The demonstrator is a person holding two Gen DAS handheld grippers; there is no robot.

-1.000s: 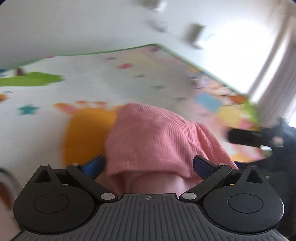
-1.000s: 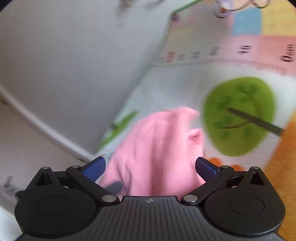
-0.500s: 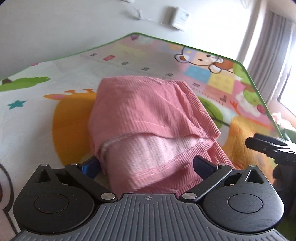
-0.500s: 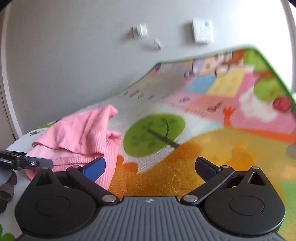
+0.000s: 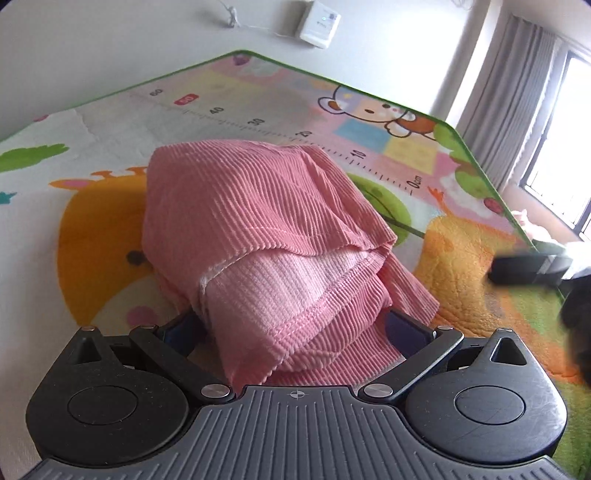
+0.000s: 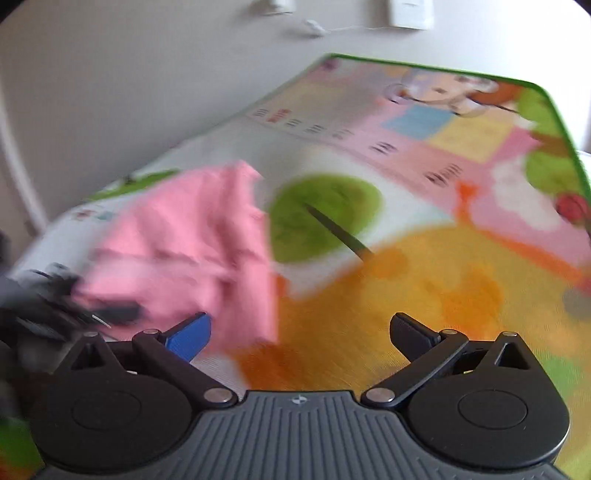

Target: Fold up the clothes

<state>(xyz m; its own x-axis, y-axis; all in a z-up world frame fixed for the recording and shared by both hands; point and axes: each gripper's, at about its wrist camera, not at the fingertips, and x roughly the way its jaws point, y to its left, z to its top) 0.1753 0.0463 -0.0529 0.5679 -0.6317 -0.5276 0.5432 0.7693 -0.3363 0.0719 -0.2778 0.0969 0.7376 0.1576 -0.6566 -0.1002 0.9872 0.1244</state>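
A pink ribbed garment (image 5: 255, 221) lies in a folded heap on the colourful play mat (image 5: 461, 258). Its near hem drapes down between the fingers of my left gripper (image 5: 293, 326), which stands open with its jaws wide on either side of the cloth. In the right wrist view the same garment (image 6: 192, 240) sits blurred at the left of the mat (image 6: 424, 280). My right gripper (image 6: 301, 332) is open over bare mat, and only its left finger is near the cloth's edge. The left gripper (image 6: 48, 295) shows as a dark blur at the far left.
The mat's green border (image 5: 480, 158) runs close to a white wall with a small white box (image 5: 319, 24) and a cable. Curtains (image 5: 517, 85) and a window stand at the right. The right gripper appears as a dark blur (image 5: 528, 266) at the mat's right edge.
The garment went from hanging close in front of both cameras to lying on the mat. The right gripper pulled away to the right of the cloth and is swinging again, blurring its view.
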